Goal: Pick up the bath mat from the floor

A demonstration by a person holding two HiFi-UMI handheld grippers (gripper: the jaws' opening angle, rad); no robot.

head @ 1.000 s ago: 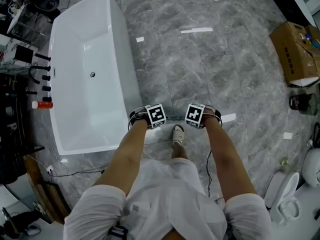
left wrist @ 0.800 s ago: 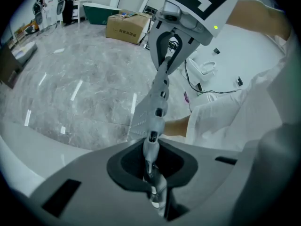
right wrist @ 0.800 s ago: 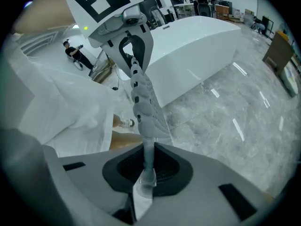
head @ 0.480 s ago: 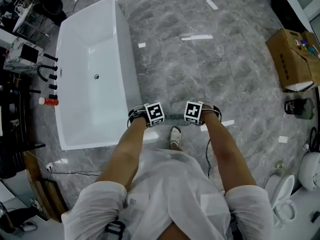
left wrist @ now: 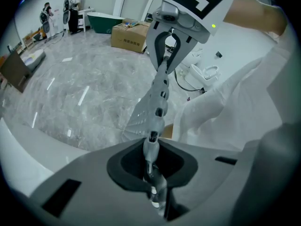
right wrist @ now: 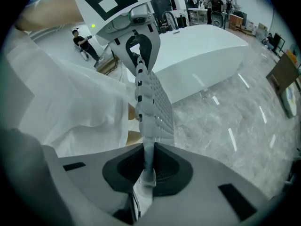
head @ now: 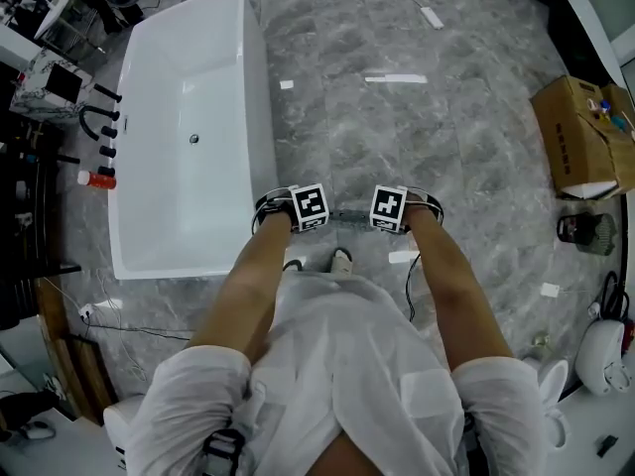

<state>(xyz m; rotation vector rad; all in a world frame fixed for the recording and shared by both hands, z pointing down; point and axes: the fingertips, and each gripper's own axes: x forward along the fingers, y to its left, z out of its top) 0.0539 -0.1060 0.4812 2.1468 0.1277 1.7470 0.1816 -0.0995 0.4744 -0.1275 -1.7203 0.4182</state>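
Head view: bath mat (head: 347, 216) held up above the grey marble floor (head: 446, 117), seen edge-on as a short grey strip spanning left tongs (head: 316, 220) and right tongs (head: 381, 218); contact of the hanging lower edge with the floor not determinable here. Beside the left tongs, white bathtub (head: 189, 196): nothing inside but the drain (head: 194, 139). Well to the right, open cardboard box (head: 580, 117) holding a few small items, too small to identify. Left gripper view: left tongs (left wrist: 151, 157) clenched on one end of the mat's upper edge; thin grey sheet (left wrist: 157, 98) with rows of round holes or cups running up to the right tongs (left wrist: 165, 55), likewise clamped on it; lower portion fanning out loosely below. Right gripper view: right tongs (right wrist: 146, 166) clenched on the opposite end of the same edge; dimpled sheet (right wrist: 148, 93) hanging from the line between the two grips, bathtub (right wrist: 202, 51) behind. Handling, as a judgement: treat as light, soft and rubbery, not fragile, prone to droop and swing. Expect a smooth, possibly slippery surface, so grip well in from the rim rather than at the very lip. Take hold along one edge, one set of tongs near each corner, and keep that edge taut.
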